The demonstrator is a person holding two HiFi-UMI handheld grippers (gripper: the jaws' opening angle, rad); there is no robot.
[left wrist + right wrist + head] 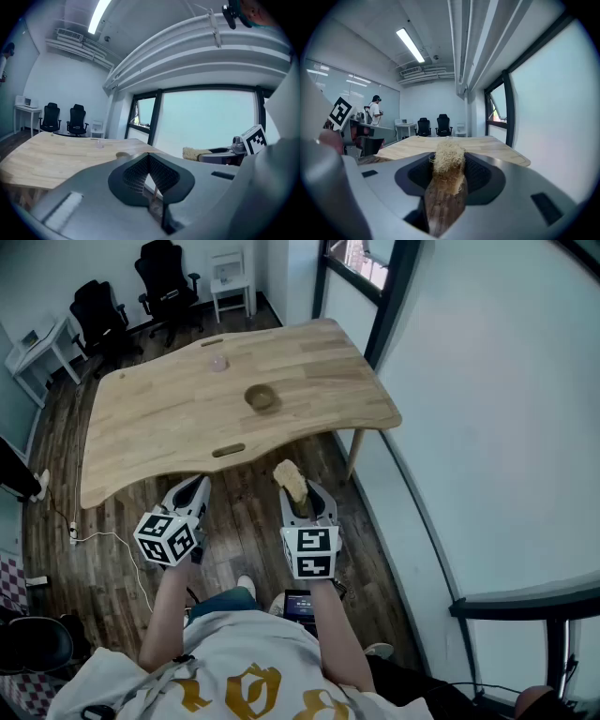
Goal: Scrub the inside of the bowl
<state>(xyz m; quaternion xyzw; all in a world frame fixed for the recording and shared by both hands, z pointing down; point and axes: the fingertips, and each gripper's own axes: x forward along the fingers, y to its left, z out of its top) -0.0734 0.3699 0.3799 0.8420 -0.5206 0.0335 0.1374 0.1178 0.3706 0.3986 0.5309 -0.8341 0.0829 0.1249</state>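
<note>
A small wooden bowl (262,397) sits near the middle of the light wooden table (169,427), well ahead of both grippers. It shows as a low bump (123,154) in the left gripper view. My right gripper (300,506) is held below the table's near edge, shut on a straw-coloured scrub brush (291,481) with a wooden handle. The bristles (449,161) stick up between its jaws (449,174). My left gripper (199,486) hangs beside it, shut (149,155) with nothing in it.
A small clear cup (218,363) stands on the table beyond the bowl. Black office chairs (167,276) and white side tables (231,281) line the far wall. A window wall (450,381) runs along the right. A person (375,111) stands far off left.
</note>
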